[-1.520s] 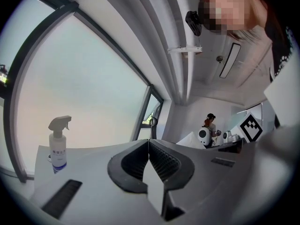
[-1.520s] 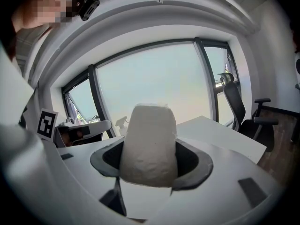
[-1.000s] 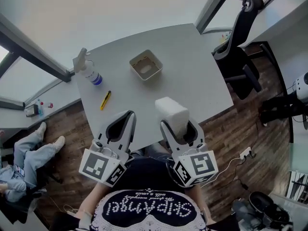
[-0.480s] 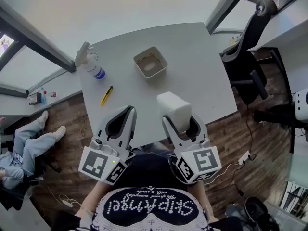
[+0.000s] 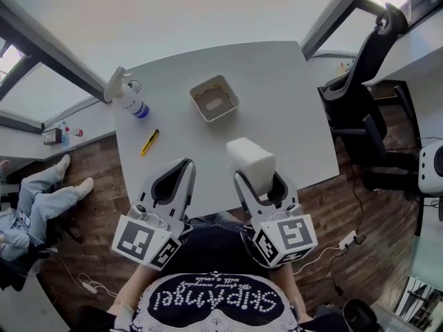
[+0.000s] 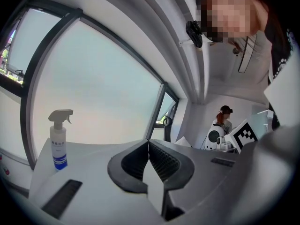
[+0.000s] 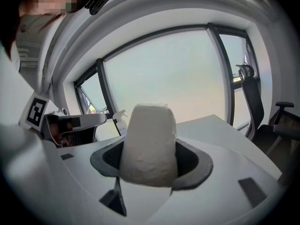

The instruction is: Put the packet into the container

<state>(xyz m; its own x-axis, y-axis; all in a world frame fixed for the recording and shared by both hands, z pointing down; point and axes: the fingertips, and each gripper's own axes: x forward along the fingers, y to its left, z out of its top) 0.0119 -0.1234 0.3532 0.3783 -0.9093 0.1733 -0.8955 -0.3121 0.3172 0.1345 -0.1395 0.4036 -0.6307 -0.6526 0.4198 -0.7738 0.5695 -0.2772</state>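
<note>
At the far left of the counter point(image 5: 284, 95) I see a spray bottle point(image 5: 129, 98) standing upright, with a yellow tool point(image 5: 151, 142) lying nearer to me. My left hand-held gripper point(image 5: 185, 166) hovers over the near edge, jaws pressed together with nothing between them. The container point(image 5: 214, 97) sits open toward the far middle, well apart from both grippers. The white packet point(image 5: 250, 162) is clamped in my right hand-held gripper point(image 5: 257, 179), raised above the near edge and not yet over the container. Against a second ago, almost nothing differs: the packet stays gripped and both grippers keep their places — only the view has drifted slightly.
</note>
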